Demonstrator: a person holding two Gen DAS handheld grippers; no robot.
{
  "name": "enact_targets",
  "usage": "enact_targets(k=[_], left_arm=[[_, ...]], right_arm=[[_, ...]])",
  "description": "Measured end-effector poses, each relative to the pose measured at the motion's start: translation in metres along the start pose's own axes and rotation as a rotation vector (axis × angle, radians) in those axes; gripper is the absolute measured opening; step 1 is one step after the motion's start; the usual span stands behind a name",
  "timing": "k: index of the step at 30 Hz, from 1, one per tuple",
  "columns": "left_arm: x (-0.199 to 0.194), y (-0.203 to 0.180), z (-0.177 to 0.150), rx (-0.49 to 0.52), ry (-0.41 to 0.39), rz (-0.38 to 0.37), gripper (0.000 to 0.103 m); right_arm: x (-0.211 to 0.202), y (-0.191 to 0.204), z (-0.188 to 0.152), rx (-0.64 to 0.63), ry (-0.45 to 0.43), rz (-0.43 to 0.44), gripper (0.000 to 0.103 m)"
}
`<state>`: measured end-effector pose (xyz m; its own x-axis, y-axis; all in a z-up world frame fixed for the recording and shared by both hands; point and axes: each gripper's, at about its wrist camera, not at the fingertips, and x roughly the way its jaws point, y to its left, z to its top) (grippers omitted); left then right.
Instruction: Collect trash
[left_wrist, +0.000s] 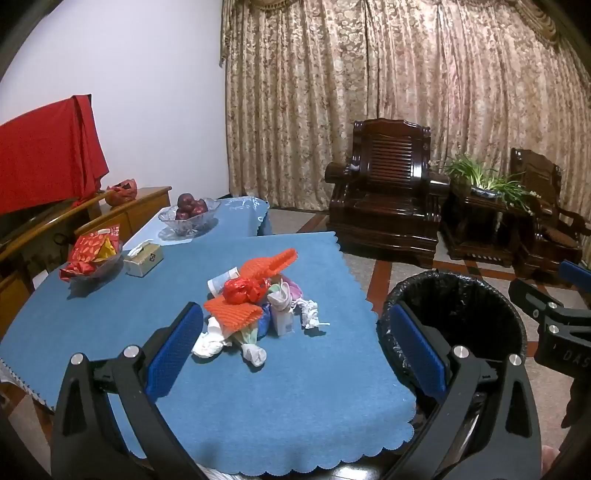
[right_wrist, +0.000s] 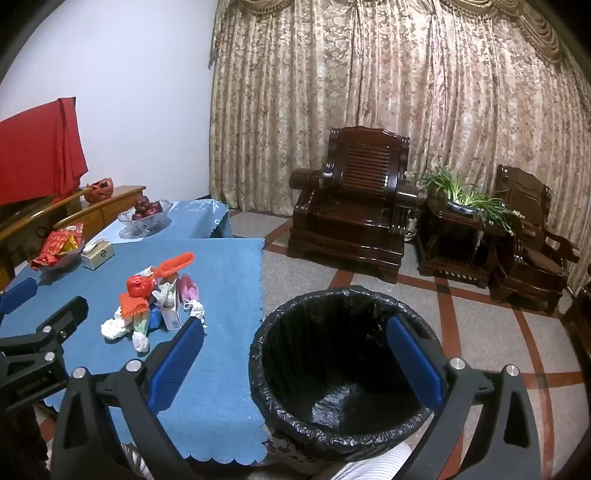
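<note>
left claw (left_wrist: 291, 350) spread, empty | right claw (right_wrist: 295, 360) spread, empty, above the bin (right_wrist: 343, 369) at lower centre | trash pile (left_wrist: 258, 306) on the blue worktop (left_wrist: 295, 424), frame centre, just ahead of the left claw | pile runs near-to-far | left claw nearer, likely first pick

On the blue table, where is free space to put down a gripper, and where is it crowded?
Free: the near part of the blue tablecloth, between the trash pile and the scalloped front edge; also the strip between the pile and the edge beside the bin. Crowded: the pile itself, and the far left corner with the tissue box and the snack dish.
</note>
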<state>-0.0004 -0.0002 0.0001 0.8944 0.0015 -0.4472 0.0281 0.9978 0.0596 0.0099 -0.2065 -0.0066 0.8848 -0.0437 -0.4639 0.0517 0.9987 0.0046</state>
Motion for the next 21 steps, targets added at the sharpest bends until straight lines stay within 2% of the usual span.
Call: enact_targets(k=[21], left_arm=[[0.0001, 0.0001, 0.0, -0.002, -0.001, 0.0, 0.098]], right_arm=[[0.0007, 0.0002, -0.0008, -0.003, 0.004, -0.003, 0.097]])
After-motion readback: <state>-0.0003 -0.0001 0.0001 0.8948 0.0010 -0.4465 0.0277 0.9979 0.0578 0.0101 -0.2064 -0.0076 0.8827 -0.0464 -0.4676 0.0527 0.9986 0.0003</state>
